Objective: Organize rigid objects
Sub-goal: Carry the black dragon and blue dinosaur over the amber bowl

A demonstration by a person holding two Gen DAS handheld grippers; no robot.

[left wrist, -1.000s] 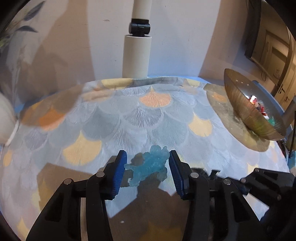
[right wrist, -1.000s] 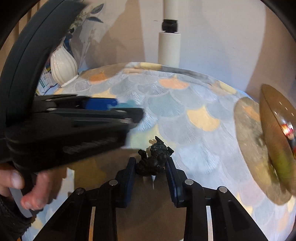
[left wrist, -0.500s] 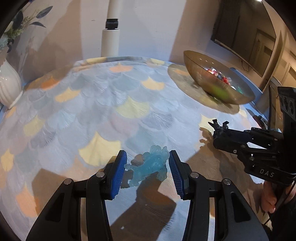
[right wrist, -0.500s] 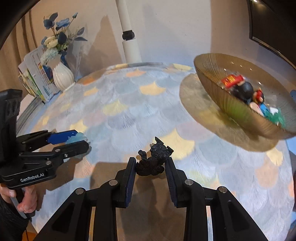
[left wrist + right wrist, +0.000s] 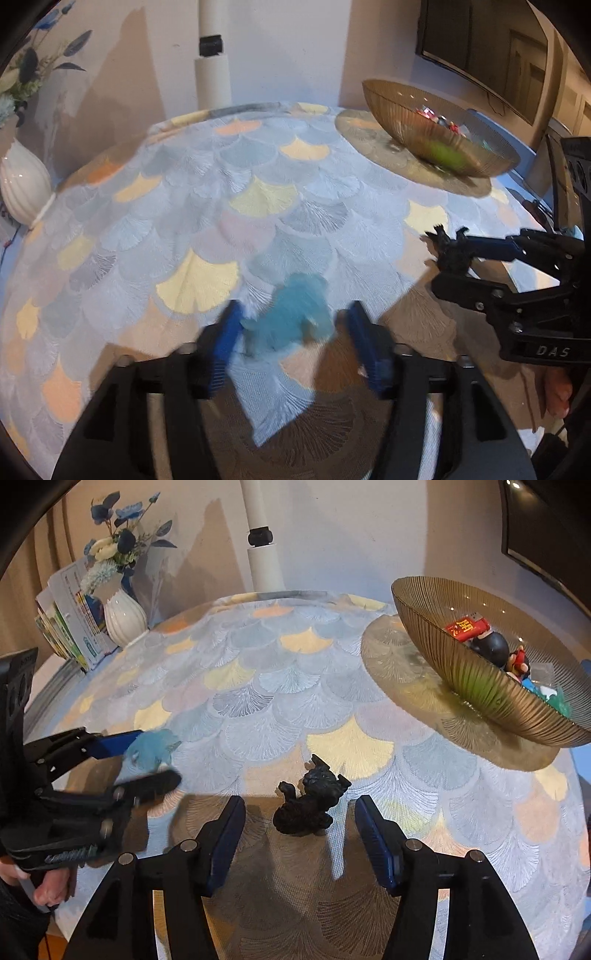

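Black figurine (image 5: 312,801), spiky and matte, sat on the counter (image 5: 258,686) between the spread right gripper (image 5: 300,834) fingers, untouched. Translucent blue figurine (image 5: 295,314), blurred, lay between the spread left gripper (image 5: 293,345) fingers. Ribbed amber bowl (image 5: 476,686) well apart.

You're in a home living or dining room — a table under a fan-patterned pastel tablecloth (image 5: 280,686) stands against a plain cream wall. On it you have a ribbed white ceramic vase (image 5: 123,617) of blue and white flowers, a stack of printed leaflets (image 5: 70,620) beside it, and a ribbed amber glass bowl (image 5: 480,686) holding small toys — a dark wall-mounted screen (image 5: 476,48) hangs above.
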